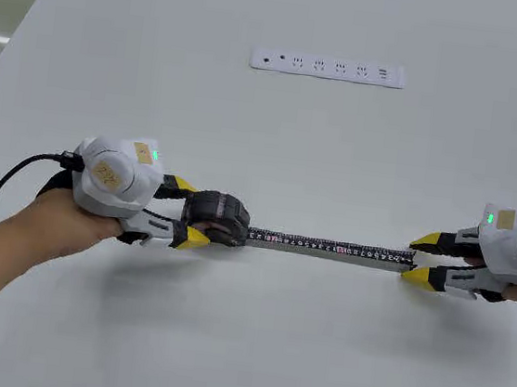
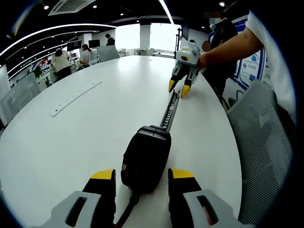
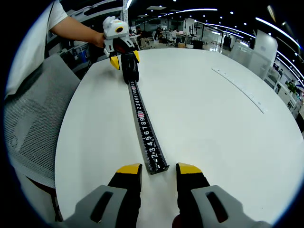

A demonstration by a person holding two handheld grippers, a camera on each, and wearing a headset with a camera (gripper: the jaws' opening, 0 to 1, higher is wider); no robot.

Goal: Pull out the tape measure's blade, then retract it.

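The tape measure is held at its case [image 1: 216, 218] by the left tool [image 1: 190, 212], whose jaws are closed on the case's two sides. The blade [image 1: 327, 247] is drawn out to the right, low along the counter [image 1: 223, 339]; whether it touches the counter cannot be told. The right tool [image 1: 419, 259] is parted, one jaw on each side of the blade's end, and nothing is clamped.

Handling, as judged:
- The case is taken as hard, compact and fairly dense. A flank grip suits it, though smooth plastic may twist under pull.
- The blade is taken as thin sprung steel: stiff along its curve, easily kinked if bent sideways, with sharp edges.
- The blade is best pinched at the end hook, flat faces between the jaws.
- Snap-back is expected on retraction, so a guided return is advised.

Views:
- Right gripper view: the numerals are readable and the blade end [image 3: 158, 167] is seen lying free between the jaws.
- Left gripper view: the case's rear is shown, with a strap [image 2: 132, 205] trailing back between the jaws.
- Head view: the full span is given in one look, with a power strip [image 1: 327, 67] well beyond.
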